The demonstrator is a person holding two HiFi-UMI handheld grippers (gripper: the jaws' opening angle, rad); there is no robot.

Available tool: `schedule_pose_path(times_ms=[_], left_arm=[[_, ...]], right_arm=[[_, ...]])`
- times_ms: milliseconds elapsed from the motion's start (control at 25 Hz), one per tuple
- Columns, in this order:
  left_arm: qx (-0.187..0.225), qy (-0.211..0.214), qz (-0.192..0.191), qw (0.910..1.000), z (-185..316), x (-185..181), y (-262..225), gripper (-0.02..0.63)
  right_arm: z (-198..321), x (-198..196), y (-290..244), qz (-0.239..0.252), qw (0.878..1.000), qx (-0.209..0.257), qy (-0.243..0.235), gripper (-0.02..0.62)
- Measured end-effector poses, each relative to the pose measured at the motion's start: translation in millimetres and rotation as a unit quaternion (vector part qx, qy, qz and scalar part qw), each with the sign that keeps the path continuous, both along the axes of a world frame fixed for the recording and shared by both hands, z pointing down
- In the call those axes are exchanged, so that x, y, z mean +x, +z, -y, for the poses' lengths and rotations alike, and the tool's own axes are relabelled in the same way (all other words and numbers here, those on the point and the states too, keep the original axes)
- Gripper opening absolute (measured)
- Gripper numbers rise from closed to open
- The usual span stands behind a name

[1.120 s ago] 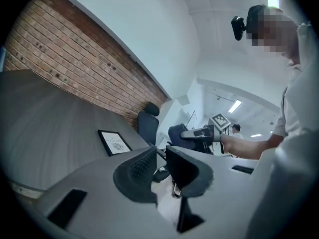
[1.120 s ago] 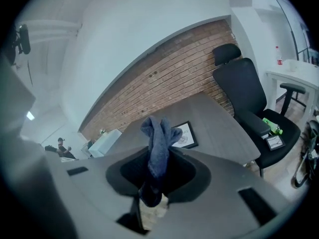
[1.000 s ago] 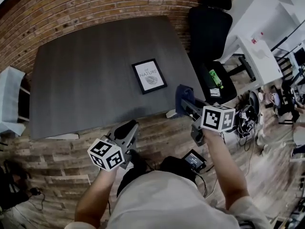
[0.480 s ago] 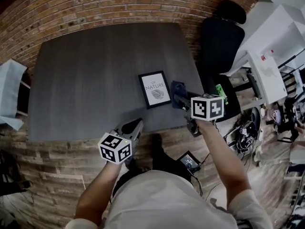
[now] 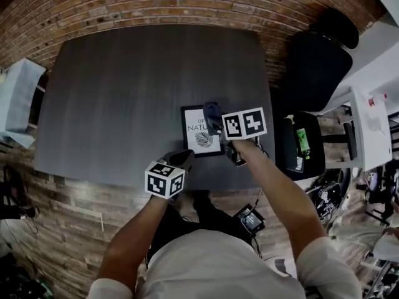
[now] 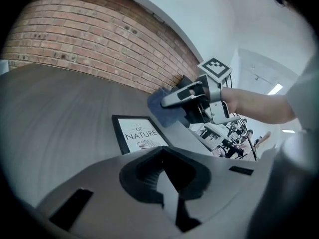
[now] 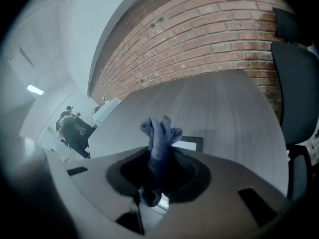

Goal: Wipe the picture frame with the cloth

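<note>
Covered along its right side in the head view by the cloth (image 5: 212, 112) and the right tongs (image 5: 216, 122): picture frame (image 5: 196, 136). In the right gripper view, only one corner visible past the cloth. In the left gripper view, near edge lost behind the left tongs (image 6: 163, 195). Small print above "OF NATURE" too faint to read.

Person's wearing a plain white short-sleeved tee (image 5: 206, 263). The left gripper (image 5: 182, 161) and right gripper (image 5: 213, 114) are both smooth grey moulded plastic with a dark recess round the jaws. Each one carries a white cube (image 5: 165, 180) printed with black square markers.
</note>
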State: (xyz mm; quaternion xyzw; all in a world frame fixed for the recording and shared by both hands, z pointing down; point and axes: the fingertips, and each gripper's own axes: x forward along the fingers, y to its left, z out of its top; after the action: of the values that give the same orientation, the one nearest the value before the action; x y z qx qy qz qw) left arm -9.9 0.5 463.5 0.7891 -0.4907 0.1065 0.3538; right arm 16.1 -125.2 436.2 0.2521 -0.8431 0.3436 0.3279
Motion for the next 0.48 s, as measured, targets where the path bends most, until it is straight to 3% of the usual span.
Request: schedule_pose_path(times_ms=[200,480], left_arm=[[-0.032,0.015,0.048,0.9982,25,-2,27,0.008],[-0.033,0.051,0.1,0.9931,53,-20,42,0.009]], right_arm=[[7,-30,26,0.005,0.999,-0.041,-0.021,0.101],[42,-52,31,-0.02,0.999,-0.009,-0.034,0.102]])
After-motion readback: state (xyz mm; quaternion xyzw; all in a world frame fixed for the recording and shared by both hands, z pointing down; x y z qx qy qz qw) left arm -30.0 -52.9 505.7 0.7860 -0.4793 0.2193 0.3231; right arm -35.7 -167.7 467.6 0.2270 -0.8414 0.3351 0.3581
